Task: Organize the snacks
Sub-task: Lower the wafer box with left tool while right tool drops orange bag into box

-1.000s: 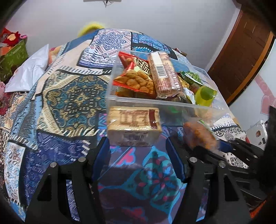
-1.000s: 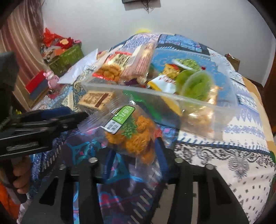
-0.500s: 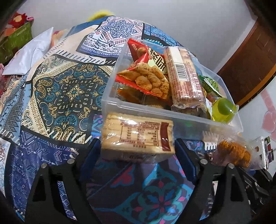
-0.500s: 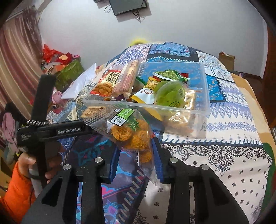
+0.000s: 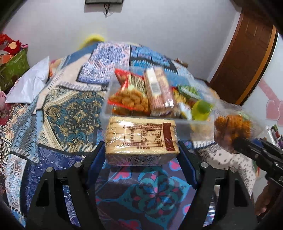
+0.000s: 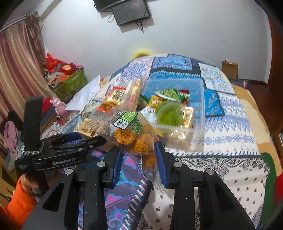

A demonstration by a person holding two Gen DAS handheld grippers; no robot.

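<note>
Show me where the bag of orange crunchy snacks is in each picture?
Left wrist view: the bag of orange snacks is at the right edge, held up by the right gripper.
Right wrist view: the bag is in the centre, between that gripper's fingers.
Shared landmark: the clear plastic box behind it.

Patterned bedspread (image 5: 70, 109), wall monitor (image 6: 130, 10), wooden door (image 5: 247, 58)
</note>
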